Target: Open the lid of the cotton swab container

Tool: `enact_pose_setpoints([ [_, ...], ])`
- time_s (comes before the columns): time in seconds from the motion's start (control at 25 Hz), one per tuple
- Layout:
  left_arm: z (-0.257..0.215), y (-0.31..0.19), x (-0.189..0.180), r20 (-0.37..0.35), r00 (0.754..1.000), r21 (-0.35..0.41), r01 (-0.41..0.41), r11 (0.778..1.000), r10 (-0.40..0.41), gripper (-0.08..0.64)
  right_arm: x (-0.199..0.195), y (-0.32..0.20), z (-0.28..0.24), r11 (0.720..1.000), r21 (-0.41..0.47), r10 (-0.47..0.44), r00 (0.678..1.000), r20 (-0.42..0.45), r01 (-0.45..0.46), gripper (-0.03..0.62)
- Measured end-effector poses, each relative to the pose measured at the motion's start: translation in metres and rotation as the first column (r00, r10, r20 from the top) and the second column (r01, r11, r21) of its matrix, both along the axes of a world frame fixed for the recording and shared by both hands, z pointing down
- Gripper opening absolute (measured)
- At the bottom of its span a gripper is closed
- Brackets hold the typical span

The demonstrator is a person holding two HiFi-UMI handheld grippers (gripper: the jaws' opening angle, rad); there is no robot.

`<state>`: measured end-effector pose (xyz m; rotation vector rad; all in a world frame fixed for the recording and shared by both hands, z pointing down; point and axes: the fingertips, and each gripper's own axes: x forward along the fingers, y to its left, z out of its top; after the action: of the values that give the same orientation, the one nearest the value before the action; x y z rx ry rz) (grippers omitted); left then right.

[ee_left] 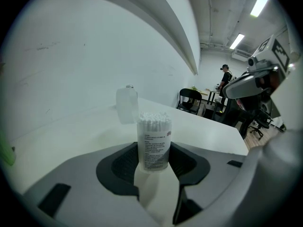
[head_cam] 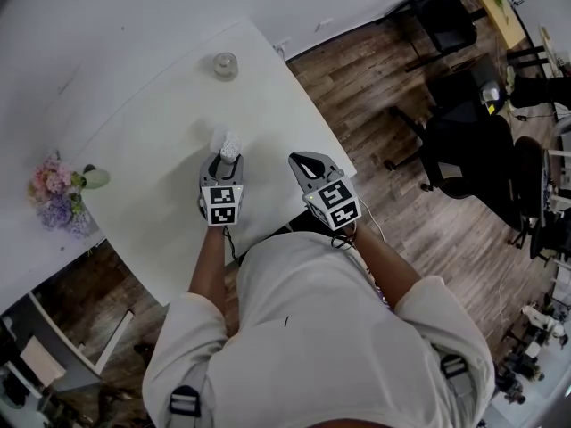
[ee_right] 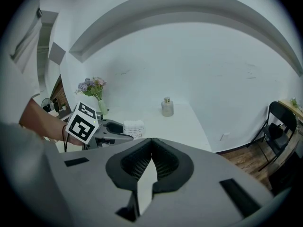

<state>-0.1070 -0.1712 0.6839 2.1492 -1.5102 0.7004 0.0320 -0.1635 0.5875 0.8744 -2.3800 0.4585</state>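
Left gripper (head_cam: 227, 159) was clamped on the cotton swab container (ee_left: 154, 145), one dark ribbed pad pressed against each side of the clear tube near its base. That container stood upright on the white table (head_cam: 152, 123), toward the near half of the top and well short of the wall, with a printed label on its front and the white swab tips packed tight at its top. From these angles it was hard to say whether a clear lid covered the tips or whether it was swung open. Right gripper (ee_right: 151, 145) was clenched with nothing between its jaws, the pads meeting along a single line. It hung over the near right edge of the table, beside the left gripper and well apart from the container. Each tool's marker cube (head_cam: 221, 203) faced up toward the head camera, just ahead of the person's wrist. A small glass bottle (head_cam: 225, 64) with a stopper stood farther back on the table, close to the wall and apart from everything else. A bunch of pink and lilac flowers (head_cam: 55, 194) sat at the far left corner. Off to the right, a black office chair (head_cam: 464, 145) stood on the wooden floor (head_cam: 375, 87).
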Motion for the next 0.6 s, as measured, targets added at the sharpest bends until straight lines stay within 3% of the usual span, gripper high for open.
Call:
enact_pose_setpoints([
  [0.28, 0.002, 0.000, 0.000, 0.001, 1.000, -0.006, 0.008, 1.000, -0.008, 0.206, -0.002, 0.000, 0.001, 1.000, -0.007, -0.006, 1.000, 0.006, 0.006, -0.002],
  [0.6, 0.017, 0.007, 0.003, -0.001, 1.000, -0.068, 0.029, 0.997, -0.029, 0.206, -0.006, -0.001, 0.002, 1.000, -0.014, -0.016, 1.000, 0.012, 0.016, -0.002],
])
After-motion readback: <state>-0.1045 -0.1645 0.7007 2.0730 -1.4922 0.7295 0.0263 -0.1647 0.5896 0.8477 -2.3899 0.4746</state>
